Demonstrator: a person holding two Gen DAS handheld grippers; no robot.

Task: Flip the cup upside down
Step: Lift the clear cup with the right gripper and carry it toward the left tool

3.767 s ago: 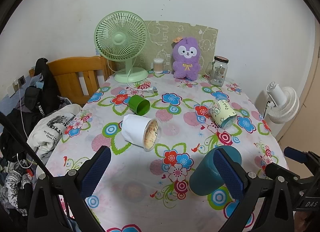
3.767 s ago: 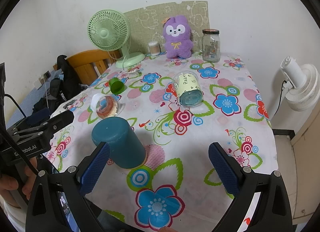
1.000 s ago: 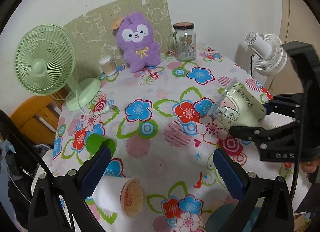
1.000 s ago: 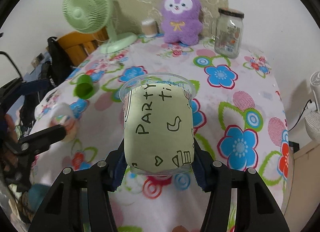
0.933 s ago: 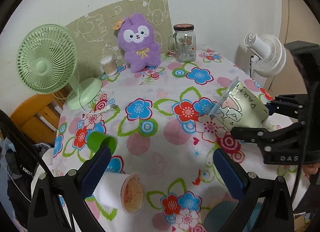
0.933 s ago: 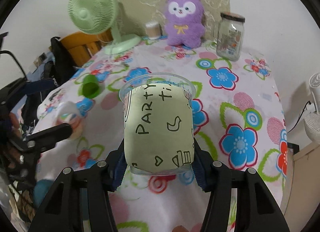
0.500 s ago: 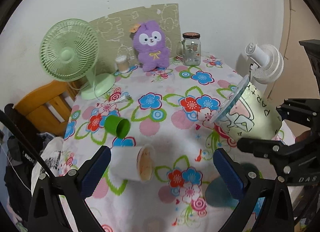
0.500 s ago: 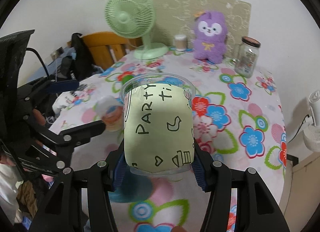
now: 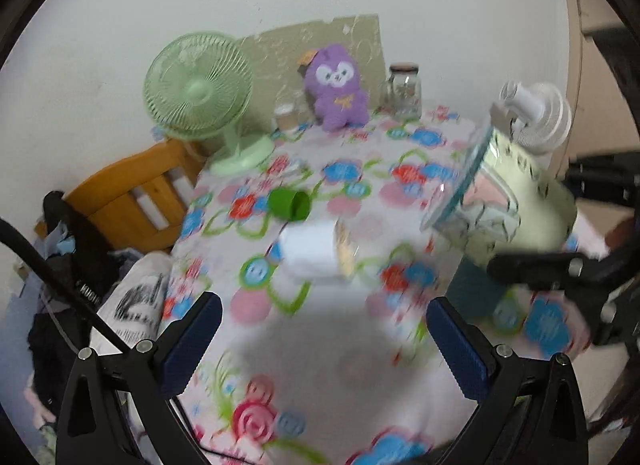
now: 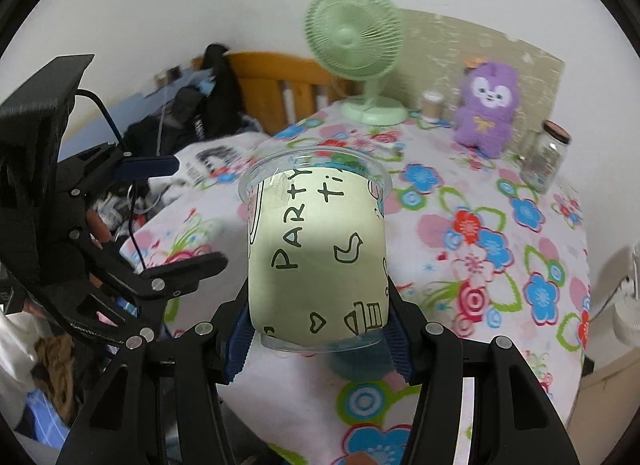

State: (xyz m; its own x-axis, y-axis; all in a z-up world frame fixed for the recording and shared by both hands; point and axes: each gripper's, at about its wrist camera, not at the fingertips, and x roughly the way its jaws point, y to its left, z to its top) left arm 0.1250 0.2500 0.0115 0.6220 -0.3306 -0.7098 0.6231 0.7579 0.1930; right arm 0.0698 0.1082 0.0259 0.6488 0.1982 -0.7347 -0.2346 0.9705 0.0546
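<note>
1. Your right gripper [image 10: 318, 329] has its fingers clamped on the lower body of the clear plastic cup [image 10: 316, 253] with the pale green "PARTY" sleeve. The cup is up in the air over the floral tablecloth [image 10: 500, 249], rim pointing away from the wrist camera and lying roughly along the fingers.
2. From the left wrist view the same cup [image 9: 508, 201] hangs tilted, mouth facing left and slightly down, so I'd call the flip only partly done. Roll your wrist until the rim faces straight down before you lower it.
3. Watch what's underneath: the teal cup [image 9: 474, 289] sits mouth-down just below the held one. Slide sideways to a bare patch of cloth so you don't land on it.
4. Your left gripper [image 9: 320, 341] is spread wide and holding nothing. Keep it back, it's not needed here.
5. The white cup [image 9: 316, 249] and the small green cup [image 9: 289, 205] lie on their sides further in, so don't swing that way.
6. The thin plastic probably flexes, so don't squeeze harder. Set the rim flat, then let go.
</note>
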